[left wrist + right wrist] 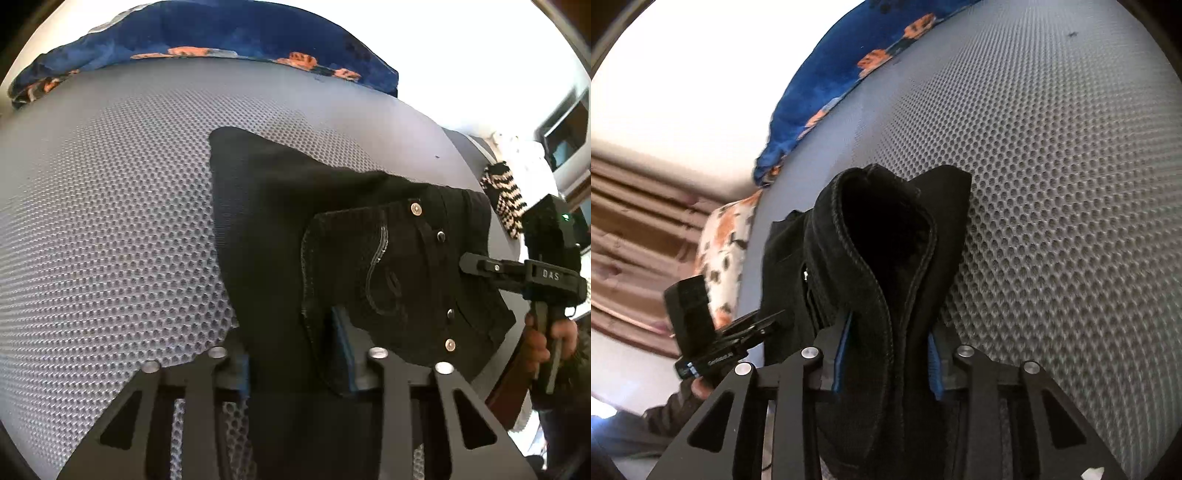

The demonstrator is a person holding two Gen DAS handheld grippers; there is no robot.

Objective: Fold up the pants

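The black pants (295, 229) lie on a grey honeycomb-textured mat (110, 221), bunched and partly lifted between the two grippers. In the left wrist view, the left gripper (295, 350) has its blue-padded fingers (341, 332) pressed in on a thick fold of the dark cloth; the fabric fills the gap between the jaws, which stand narrow and clamp it. The waist end shows beside it, with metal rivets (416, 208) and pale stitching curling across a pocket. Further right in that view, the right gripper (476, 264) reaches in from the side and meets the edge of the waistband, with a person's hand (543, 339) wrapped round its handle.

In the right wrist view, the right gripper (886, 354) holds a rolled, hemmed edge of the pants (879, 236) between its blue pads (844, 347); the cloth stands up in a loop in front of the jaws, which are drawn in close against it. The left gripper (764, 325) shows at the left edge, touching the same garment.

A blue blanket with orange patches (221, 33) lies along the far edge of the mat, well apart from the pants. A black-and-white striped cloth (506, 199) hangs off the right side of the mat
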